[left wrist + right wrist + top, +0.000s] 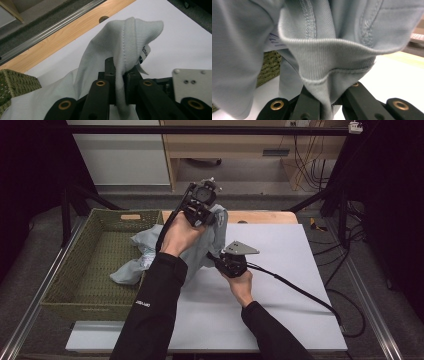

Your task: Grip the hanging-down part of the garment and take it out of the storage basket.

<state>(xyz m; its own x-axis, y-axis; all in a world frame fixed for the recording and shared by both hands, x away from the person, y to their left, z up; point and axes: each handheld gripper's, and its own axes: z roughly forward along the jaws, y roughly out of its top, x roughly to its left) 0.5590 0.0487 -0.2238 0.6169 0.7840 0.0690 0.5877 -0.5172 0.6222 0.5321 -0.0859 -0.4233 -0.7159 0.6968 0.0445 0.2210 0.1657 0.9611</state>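
Observation:
A pale grey-blue garment [197, 245] hangs from the woven basket [75, 260] across onto the white table sheet. My left gripper [212, 215] is raised above the table's far side and is shut on the garment's ribbed collar [125, 42]; a small label shows beside the jaws. Lower and to the right, my right gripper [220, 260] is shut on a ribbed edge of the same garment [324, 70], the cloth bunched between its black jaws. A grey three-cornered plate [241, 248] tops the right gripper.
The green woven basket stands at the table's left, with part of the garment [131, 270] lying in it. A wooden strip [260, 216] runs along the table's far edge. The white sheet [290, 285] spreads to the right. A black cable [300, 292] trails from the right gripper.

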